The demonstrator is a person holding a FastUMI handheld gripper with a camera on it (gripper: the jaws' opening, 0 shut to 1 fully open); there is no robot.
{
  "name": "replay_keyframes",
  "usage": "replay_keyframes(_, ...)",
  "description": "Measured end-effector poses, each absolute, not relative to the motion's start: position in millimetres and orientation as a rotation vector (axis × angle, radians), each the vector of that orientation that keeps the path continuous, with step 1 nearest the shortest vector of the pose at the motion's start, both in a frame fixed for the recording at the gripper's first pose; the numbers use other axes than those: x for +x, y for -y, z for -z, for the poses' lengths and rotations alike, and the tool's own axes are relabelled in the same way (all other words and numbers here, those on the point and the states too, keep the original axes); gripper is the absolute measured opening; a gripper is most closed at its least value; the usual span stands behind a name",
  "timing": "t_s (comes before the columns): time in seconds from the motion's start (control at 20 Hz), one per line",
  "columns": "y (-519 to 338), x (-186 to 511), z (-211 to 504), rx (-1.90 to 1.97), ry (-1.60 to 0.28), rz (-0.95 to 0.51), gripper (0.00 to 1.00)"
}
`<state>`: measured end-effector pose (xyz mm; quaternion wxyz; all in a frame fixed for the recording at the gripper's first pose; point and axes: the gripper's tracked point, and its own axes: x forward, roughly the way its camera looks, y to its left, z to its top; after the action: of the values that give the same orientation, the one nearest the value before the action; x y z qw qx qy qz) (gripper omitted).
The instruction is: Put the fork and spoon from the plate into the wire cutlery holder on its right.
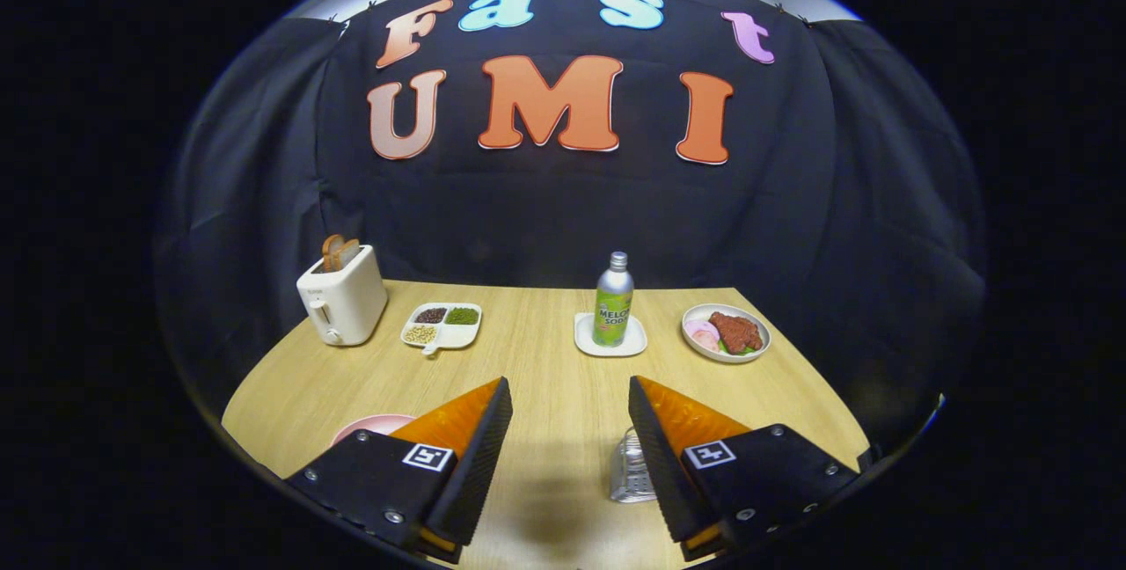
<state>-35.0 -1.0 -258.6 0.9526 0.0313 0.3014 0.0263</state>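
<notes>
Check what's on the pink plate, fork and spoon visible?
Can't tell. Only a sliver of the pink plate shows, behind the left finger, which covers the rest. No cutlery on that sliver. The gripper is open, holding nothing; the wire holder peeks beside the right finger.

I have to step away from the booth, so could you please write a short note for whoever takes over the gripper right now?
Gripper: open, holding nothing, raised above the light wooden table.
Round pink plate: just behind the left finger, mostly hidden; the fork and spoon cannot be made out.
Wire cutlery holder: beside the right finger's inner edge, partly hidden.
Done: nothing visibly.
Left: probably both utensils still need picking from the plate and dropping into the holder.
</notes>
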Motion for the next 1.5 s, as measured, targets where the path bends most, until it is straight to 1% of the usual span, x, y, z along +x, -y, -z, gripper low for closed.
replay_keyframes(0.05,-7.9,-34.1,254.4,0.066,-0.590,-0.044,0.83)
replay_keyframes(0.15,-28.4,-34.4,244.0,0.081,-0.536,-0.039,0.83)
replay_keyframes(0.35,-70.5,-35.9,237.7,0.090,-0.483,-0.070,0.84)
replay_keyframes(0.6,-135.3,-69.3,291.0,0.124,-0.668,-0.173,0.86)
replay_keyframes(1.1,-198.2,-129.5,379.1,0.073,-0.958,-0.268,0.85)
replay_keyframes(1.2,-203.7,-139.5,391.5,0.058,-1.003,-0.273,0.83)
replay_keyframes(1.4,-213.8,-159.4,413.6,0.017,-1.098,-0.294,0.73)
replay_keyframes(1.45,-215.7,-164.4,417.8,0.012,-1.124,-0.300,0.67)
replay_keyframes(1.5,-220.0,-171.1,420.8,0.014,-1.150,-0.314,0.64)
